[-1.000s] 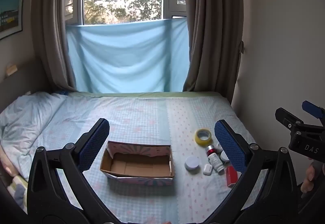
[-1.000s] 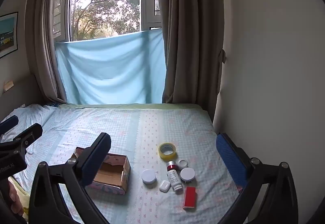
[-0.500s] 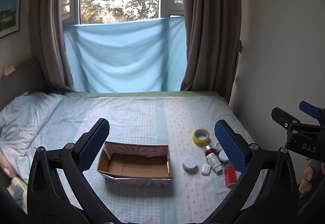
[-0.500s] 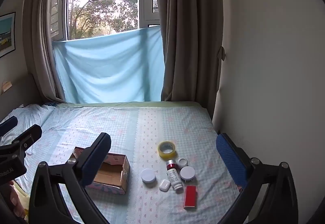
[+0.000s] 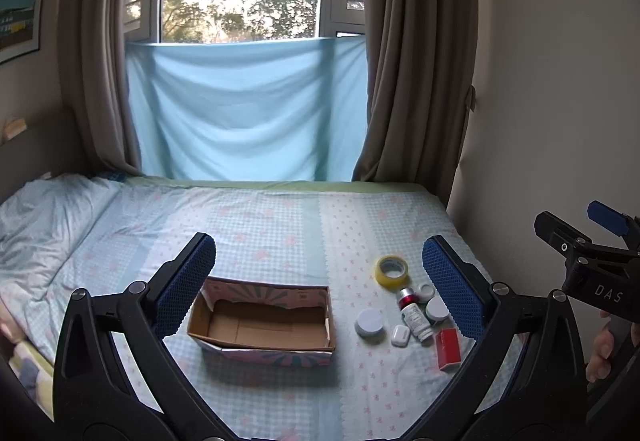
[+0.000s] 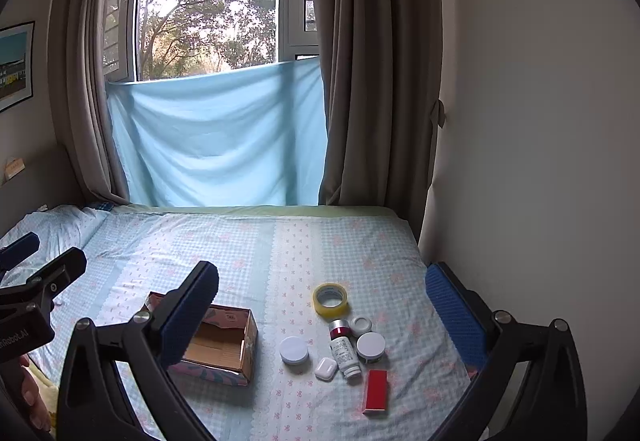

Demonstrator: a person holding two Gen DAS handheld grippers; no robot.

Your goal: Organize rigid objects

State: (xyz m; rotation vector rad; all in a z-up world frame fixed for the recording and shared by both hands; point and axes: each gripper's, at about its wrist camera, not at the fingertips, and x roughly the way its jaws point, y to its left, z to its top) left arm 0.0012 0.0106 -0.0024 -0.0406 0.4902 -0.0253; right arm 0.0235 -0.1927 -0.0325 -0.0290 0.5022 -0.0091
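Checked bed sheet (image 5: 280, 225), cardboard box (image 5: 262, 321) sitting empty, tape roll (image 6: 330, 299) and bottle (image 6: 345, 351) to its right; left claw (image 5: 318, 283) wide, right claw (image 6: 322, 315) wide, both above the bed.

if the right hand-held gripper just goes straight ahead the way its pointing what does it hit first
Probably nothing soon: the right hand-held gripper is open, well above the patterned bed sheet. Its line runs over the yellow tape roll toward the blue cloth under the window. Depth is unclear, so a slight downward tilt could meet the bed first.
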